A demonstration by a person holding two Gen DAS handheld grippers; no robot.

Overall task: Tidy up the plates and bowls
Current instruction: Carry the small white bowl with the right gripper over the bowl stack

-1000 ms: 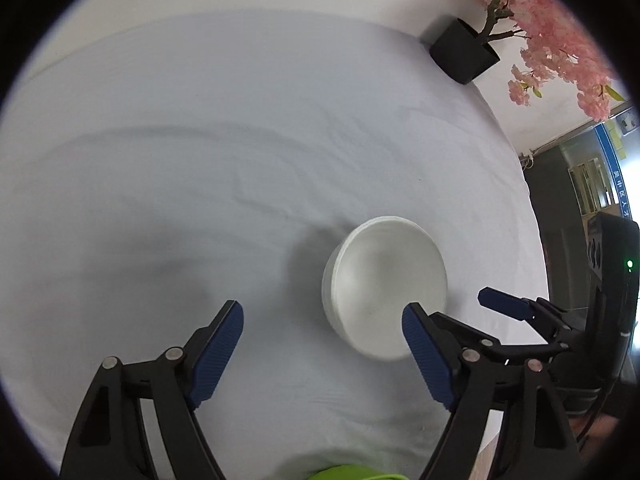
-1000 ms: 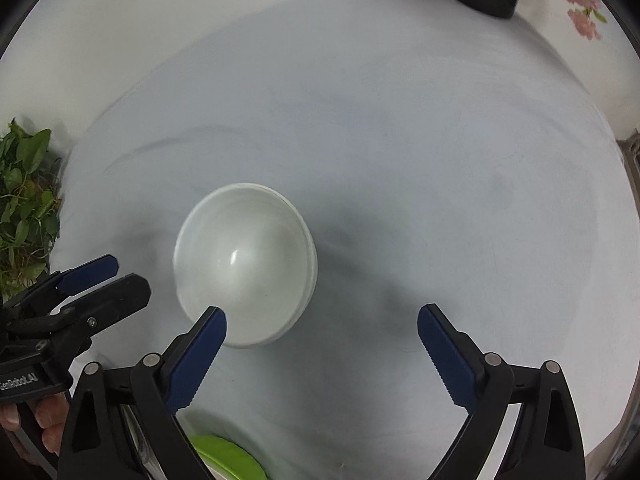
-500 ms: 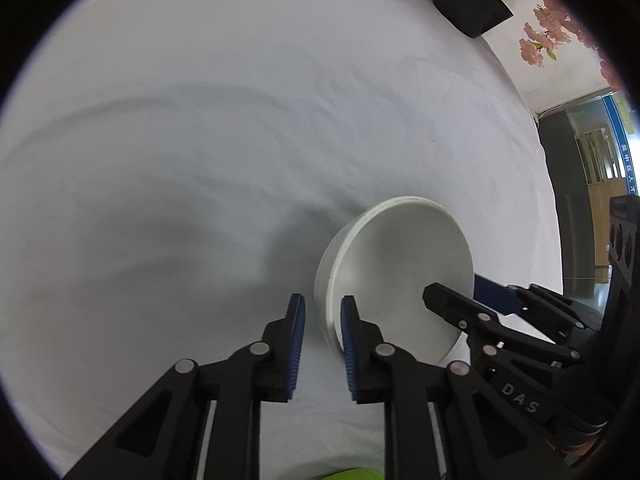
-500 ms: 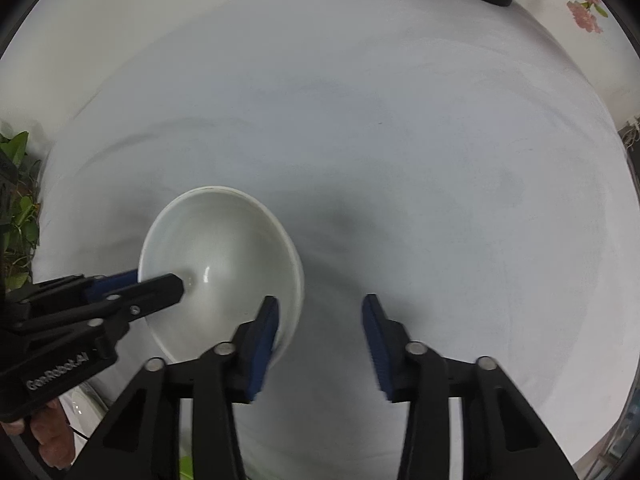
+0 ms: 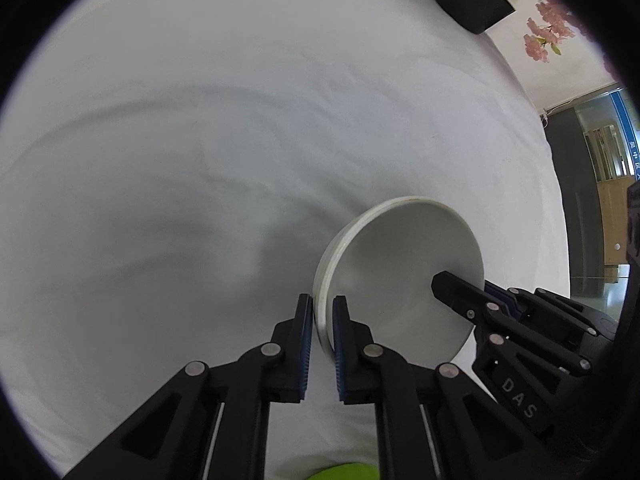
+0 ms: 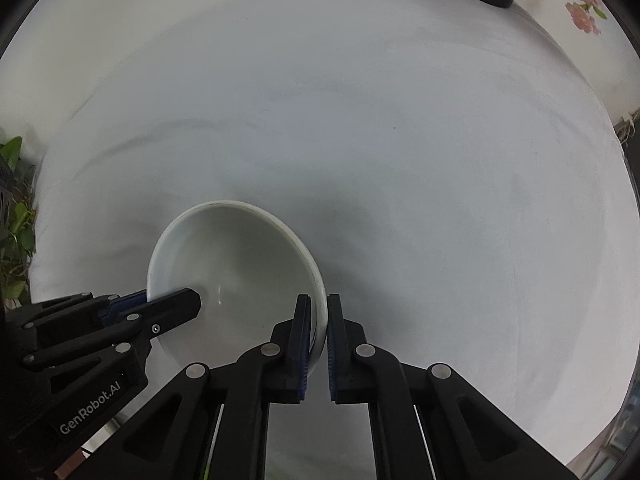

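A white bowl [image 5: 404, 276] stands on the white tablecloth [image 5: 200, 140]. My left gripper [image 5: 322, 320] is closing on the bowl's left rim, one pad outside the wall and one inside, both touching it. In the right wrist view my right gripper [image 6: 318, 328] closes the same way on the right rim of the bowl [image 6: 240, 264]. Each gripper shows in the other's view: the right gripper [image 5: 472, 296] across the bowl, the left gripper [image 6: 160, 304] at the opposite rim. The bowl is empty inside.
A black pot with pink blossoms [image 5: 474, 6] stands at the table's far right corner. Green leaves [image 6: 16, 208] hang past the table's left edge. A lime-green thing [image 5: 344, 472] peeks in at the near edge. Wrinkled cloth stretches behind the bowl.
Both grippers came down onto the bowl and went from wide open to closed on opposite sides of its rim. The bowl now looks nearer and larger in both views.
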